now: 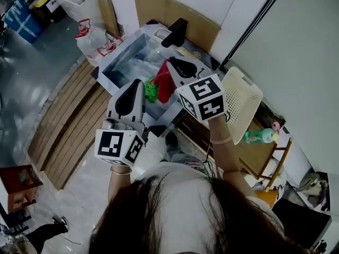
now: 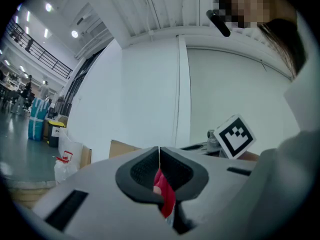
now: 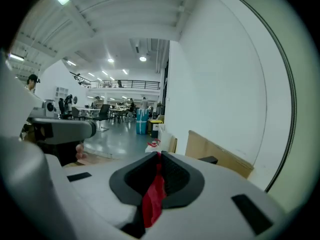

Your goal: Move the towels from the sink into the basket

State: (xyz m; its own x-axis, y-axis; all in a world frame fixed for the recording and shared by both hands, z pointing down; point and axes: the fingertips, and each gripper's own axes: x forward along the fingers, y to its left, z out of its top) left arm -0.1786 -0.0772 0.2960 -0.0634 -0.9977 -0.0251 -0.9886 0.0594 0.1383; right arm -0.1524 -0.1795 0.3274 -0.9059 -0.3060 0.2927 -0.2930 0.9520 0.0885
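Observation:
Above the steel sink (image 1: 121, 62), a red towel (image 1: 165, 86) hangs from my right gripper (image 1: 170, 62). In the right gripper view the jaws (image 3: 159, 156) are shut on that red towel (image 3: 154, 199), which drapes back between the pads. My left gripper (image 1: 141, 83) is held level beside it, close to a green towel (image 1: 152, 92) at the sink's near edge. Its jaws (image 2: 159, 151) are shut, with red cloth (image 2: 165, 194) showing between the pads. Whether that is the same towel I cannot tell. The white perforated basket (image 1: 243, 97) stands tilted to the right of the sink.
A black faucet (image 1: 175, 32) rises at the sink's back edge, with cardboard sheets (image 1: 169, 15) leaning on the wall behind. A wooden slatted platform (image 1: 74, 120) lies to the left. A green bottle (image 1: 259, 136) sits on a wooden stand, right. White bags (image 1: 92, 38) stand far left.

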